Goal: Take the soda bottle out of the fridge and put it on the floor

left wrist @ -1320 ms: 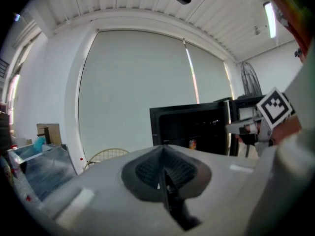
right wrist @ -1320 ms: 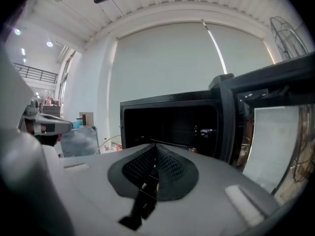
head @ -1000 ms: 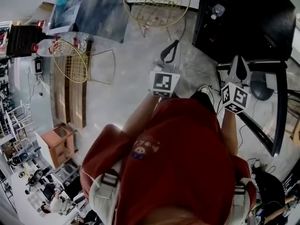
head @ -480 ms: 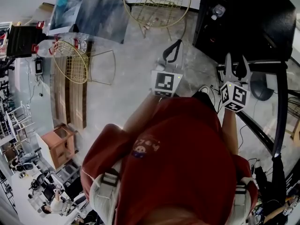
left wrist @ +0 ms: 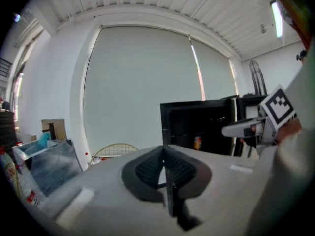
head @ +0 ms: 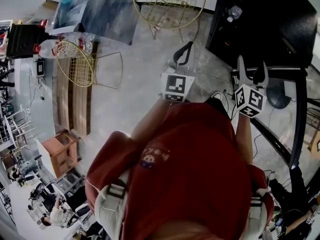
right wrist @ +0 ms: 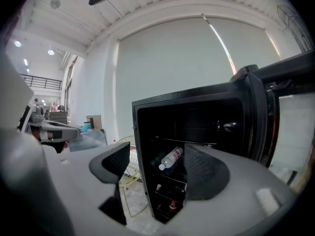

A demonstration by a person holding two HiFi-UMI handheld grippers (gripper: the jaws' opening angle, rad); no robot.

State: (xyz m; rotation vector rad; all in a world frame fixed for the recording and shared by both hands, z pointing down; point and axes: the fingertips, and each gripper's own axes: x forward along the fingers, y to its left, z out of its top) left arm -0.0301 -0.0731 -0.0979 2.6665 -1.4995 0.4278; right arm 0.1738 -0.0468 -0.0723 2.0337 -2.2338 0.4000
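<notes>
The right gripper (head: 251, 68) is opening its fingers on nothing — beyond them, framed in their gap, the soda bottle (right wrist: 172, 158) lies tilted on a fridge (right wrist: 187, 98) shelf. The left gripper (left wrist: 165, 154) is pinched closed, empty.

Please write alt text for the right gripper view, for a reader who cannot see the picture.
The right gripper faces an open black fridge, its jaws opening with nothing between them. Further back, framed by the jaws, a soda bottle lies tilted on a fridge shelf. The left gripper shows at the left edge.
</notes>
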